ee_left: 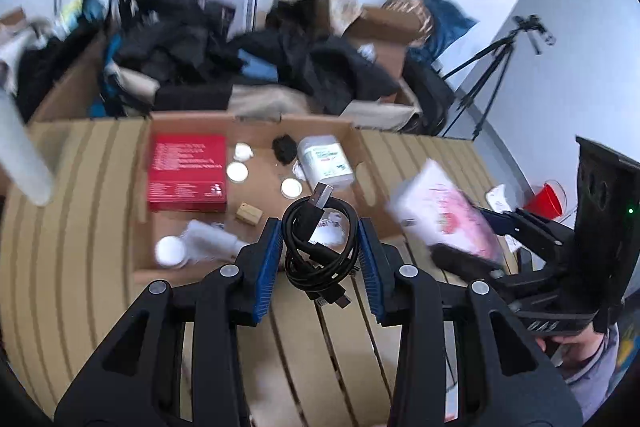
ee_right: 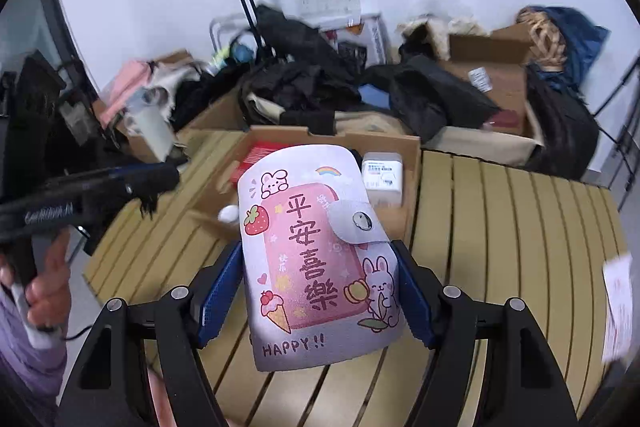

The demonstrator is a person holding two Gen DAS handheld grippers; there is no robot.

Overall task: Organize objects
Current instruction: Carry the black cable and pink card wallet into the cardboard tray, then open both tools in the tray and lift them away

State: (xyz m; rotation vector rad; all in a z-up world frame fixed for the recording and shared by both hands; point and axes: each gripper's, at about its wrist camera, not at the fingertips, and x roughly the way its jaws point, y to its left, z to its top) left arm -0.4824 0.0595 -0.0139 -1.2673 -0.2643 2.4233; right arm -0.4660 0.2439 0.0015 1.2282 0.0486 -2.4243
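Clamping cable (ee_left: 318, 247) near box (ee_left: 256, 121) rim, left gripper (ee_left: 320, 251); right gripper (ee_right: 320, 291) seemingly pinches wallet (ee_right: 316, 255).

The motion-blurred white bottle (ee_left: 192, 245) perhaps lies on its side.

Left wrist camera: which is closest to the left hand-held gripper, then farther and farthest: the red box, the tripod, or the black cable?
1. Black cable, coiled between the left hand-held gripper fingers.
2. Red box, inside the cardboard tray, left.
3. Tripod, far right by the wall.
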